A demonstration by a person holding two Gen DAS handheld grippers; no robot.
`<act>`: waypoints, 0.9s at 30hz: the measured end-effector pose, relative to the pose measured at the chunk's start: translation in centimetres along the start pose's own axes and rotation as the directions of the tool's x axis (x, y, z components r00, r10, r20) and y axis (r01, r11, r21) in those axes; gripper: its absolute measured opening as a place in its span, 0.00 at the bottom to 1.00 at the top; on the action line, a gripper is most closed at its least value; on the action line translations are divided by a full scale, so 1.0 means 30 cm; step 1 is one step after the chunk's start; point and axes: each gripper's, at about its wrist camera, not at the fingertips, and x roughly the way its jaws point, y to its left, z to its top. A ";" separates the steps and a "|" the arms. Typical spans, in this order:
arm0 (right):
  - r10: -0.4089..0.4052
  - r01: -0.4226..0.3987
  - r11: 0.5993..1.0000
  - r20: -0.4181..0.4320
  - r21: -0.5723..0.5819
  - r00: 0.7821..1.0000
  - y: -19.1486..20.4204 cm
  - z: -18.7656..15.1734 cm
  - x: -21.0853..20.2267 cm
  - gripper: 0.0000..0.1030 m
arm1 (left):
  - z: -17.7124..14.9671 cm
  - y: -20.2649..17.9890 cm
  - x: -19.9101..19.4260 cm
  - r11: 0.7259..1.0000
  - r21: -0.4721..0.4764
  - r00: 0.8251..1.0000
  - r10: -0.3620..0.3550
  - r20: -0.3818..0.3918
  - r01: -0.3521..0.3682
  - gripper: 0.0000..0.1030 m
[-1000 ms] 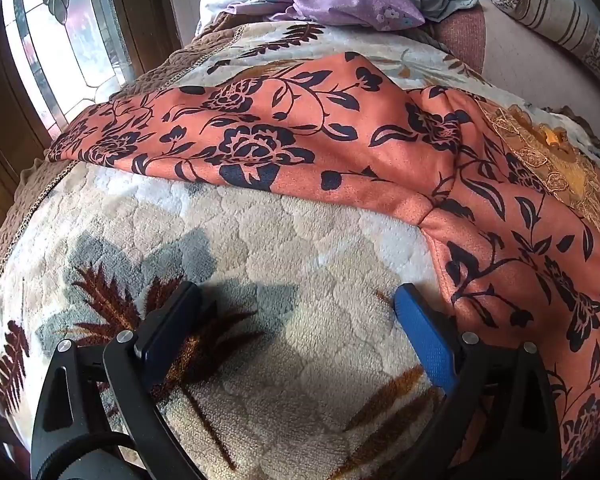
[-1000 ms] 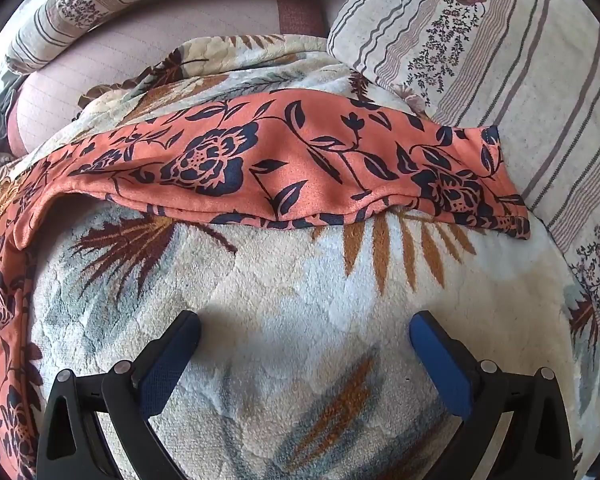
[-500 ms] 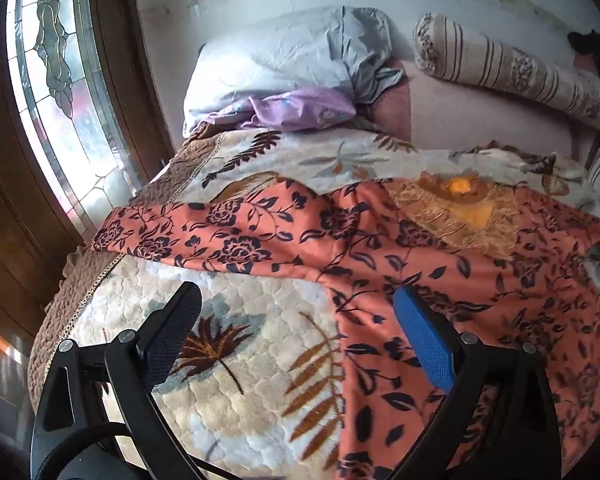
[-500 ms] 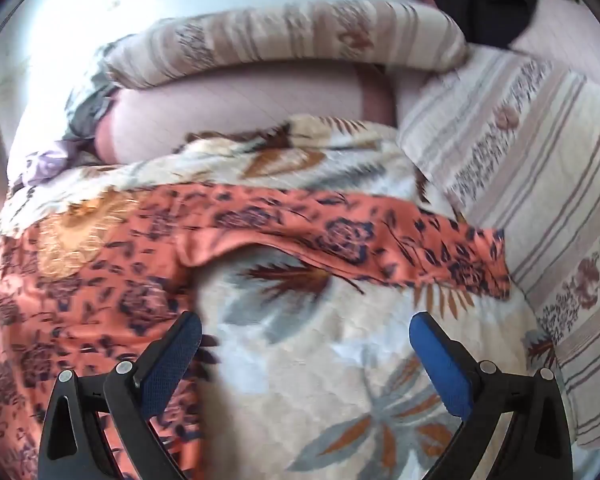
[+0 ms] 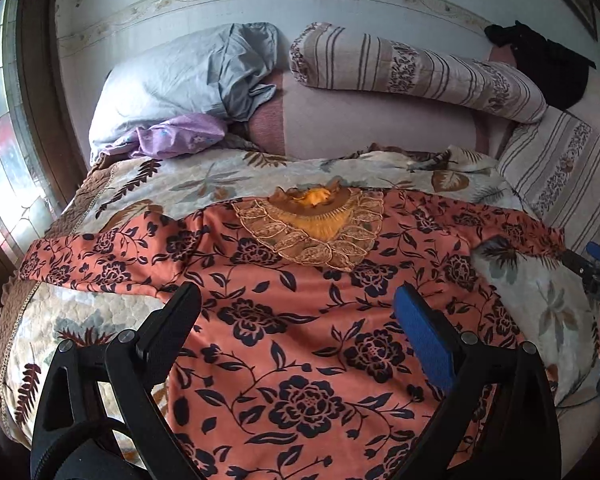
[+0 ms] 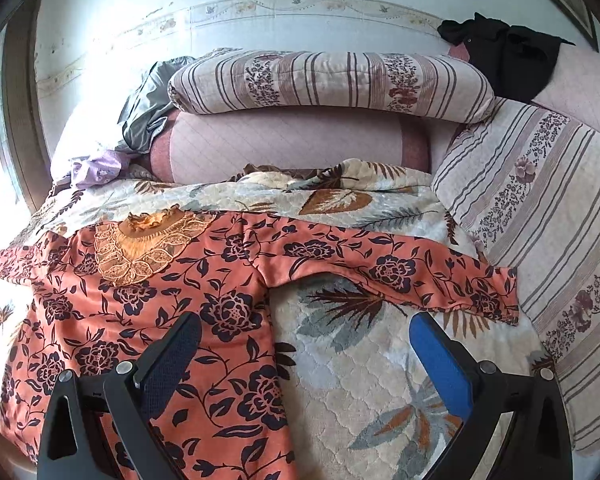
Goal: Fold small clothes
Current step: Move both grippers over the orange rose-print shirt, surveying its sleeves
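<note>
Bed with leaf-print quilt (image 6: 360,364), striped bolster (image 6: 332,80) at the tiled wall. Orange floral top (image 5: 300,344) spread flat, sleeves out. My left gripper (image 5: 296,320) hangs over its body, right gripper (image 6: 304,352) beside the right sleeve; both wide open, empty.

Support: bed covered by a cream quilted blanket with brown and grey leaf print (image 5: 228,176) (image 6: 364,364).
Centre: orange long-sleeved garment with dark floral print (image 5: 300,344) (image 6: 204,300), spread flat, both sleeves extended sideways.
Head end: striped floral bolster (image 5: 420,68) (image 6: 328,80); grey pillow (image 5: 180,76); crumpled lilac cloth (image 5: 176,136).
</note>
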 end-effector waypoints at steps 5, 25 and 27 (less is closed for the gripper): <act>0.019 -0.019 1.000 -0.007 0.017 1.000 0.011 -0.008 -0.004 1.00 | 0.000 -0.087 0.032 0.999 0.041 1.000 -0.020 -0.012 0.021 0.95; 0.050 -0.050 0.998 -0.011 0.034 0.999 0.007 -0.006 0.017 1.00 | 0.019 -0.192 0.086 0.996 0.087 0.999 -0.015 -0.032 0.018 0.95; 0.051 -0.050 0.998 -0.011 0.034 0.999 0.005 -0.006 0.018 1.00 | 0.020 -0.198 0.088 0.996 0.092 0.999 -0.014 -0.031 0.017 0.95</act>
